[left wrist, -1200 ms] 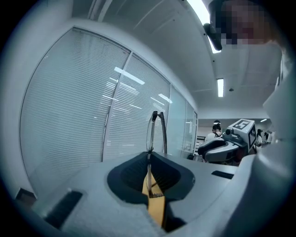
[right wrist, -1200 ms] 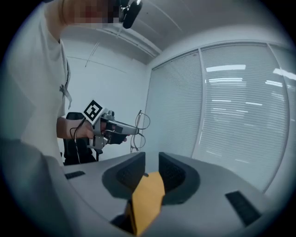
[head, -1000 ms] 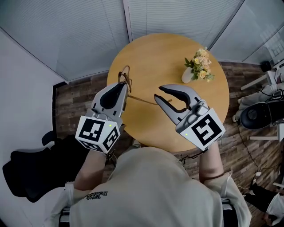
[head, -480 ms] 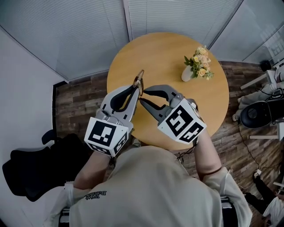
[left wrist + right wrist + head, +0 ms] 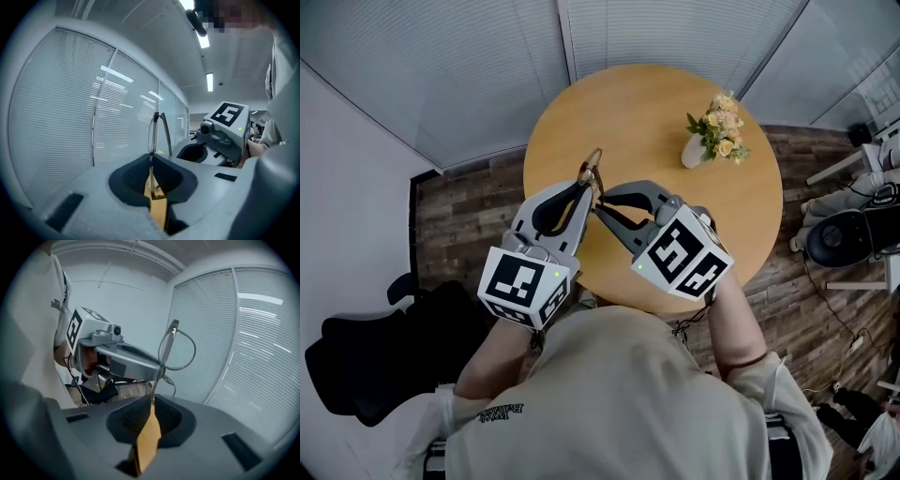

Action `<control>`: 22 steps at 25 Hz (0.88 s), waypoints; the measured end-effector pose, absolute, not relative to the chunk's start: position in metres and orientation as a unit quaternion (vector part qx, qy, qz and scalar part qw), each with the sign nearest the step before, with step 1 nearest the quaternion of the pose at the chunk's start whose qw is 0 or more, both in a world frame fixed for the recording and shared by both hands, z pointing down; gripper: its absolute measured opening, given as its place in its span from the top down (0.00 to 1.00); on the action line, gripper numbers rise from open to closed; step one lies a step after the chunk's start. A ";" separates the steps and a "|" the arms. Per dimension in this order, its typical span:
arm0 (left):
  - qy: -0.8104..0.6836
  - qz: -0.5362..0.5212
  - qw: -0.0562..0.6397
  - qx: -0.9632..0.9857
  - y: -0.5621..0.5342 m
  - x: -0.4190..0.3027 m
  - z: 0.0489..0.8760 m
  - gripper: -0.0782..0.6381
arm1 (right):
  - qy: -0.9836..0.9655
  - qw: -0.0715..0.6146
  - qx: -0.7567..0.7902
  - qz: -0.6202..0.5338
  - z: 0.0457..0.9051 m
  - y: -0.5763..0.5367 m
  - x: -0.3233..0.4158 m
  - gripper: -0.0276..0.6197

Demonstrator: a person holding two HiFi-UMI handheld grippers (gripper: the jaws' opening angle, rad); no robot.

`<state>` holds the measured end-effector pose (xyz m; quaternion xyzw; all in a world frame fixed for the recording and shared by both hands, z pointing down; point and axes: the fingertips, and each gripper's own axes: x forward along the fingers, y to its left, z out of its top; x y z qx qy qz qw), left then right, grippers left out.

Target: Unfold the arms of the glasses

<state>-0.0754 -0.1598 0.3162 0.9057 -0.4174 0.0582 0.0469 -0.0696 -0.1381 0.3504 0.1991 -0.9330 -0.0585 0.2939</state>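
The thin-rimmed glasses (image 5: 594,167) are held in the air over the near left part of the round wooden table (image 5: 656,108). My left gripper (image 5: 587,187) is shut on them from the left, and my right gripper (image 5: 600,204) is shut on them from the right, tips almost touching. In the left gripper view a lens ring (image 5: 152,133) stands upright out of the left gripper (image 5: 151,161), with one arm slanting off beside it. In the right gripper view the rim (image 5: 166,344) rises from the right gripper (image 5: 152,401). Which part each jaw pinches is hidden.
A small white vase of flowers (image 5: 712,136) stands on the table's far right side. A black chair (image 5: 366,361) sits on the floor at lower left, and a chair base (image 5: 839,244) and cables lie at the right. Blinds line the walls behind.
One second ago my right gripper was open, off to the right. It has swung left to the glasses and shut on them. The left gripper has lifted them slightly; little has moved in the last half second.
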 end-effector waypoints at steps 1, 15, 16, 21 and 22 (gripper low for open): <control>-0.419 0.059 0.046 0.905 -0.161 -0.077 0.317 0.84 | -0.933 0.293 0.200 -0.058 0.350 -0.138 -0.068 0.89; -0.461 0.101 0.013 0.882 -0.171 -0.095 0.325 0.84 | -0.927 0.263 0.257 -0.072 0.316 -0.139 -0.009 0.89; -0.462 0.105 0.010 0.881 -0.171 -0.096 0.326 0.84 | -0.925 0.264 0.261 -0.077 0.313 -0.139 -0.006 0.89; -0.462 0.119 0.004 0.879 -0.172 -0.095 0.331 0.84 | -0.917 0.272 0.274 -0.098 0.302 -0.142 0.003 0.89; -0.462 0.121 0.004 0.878 -0.173 -0.095 0.332 0.84 | -0.917 0.271 0.276 -0.099 0.300 -0.143 0.004 0.89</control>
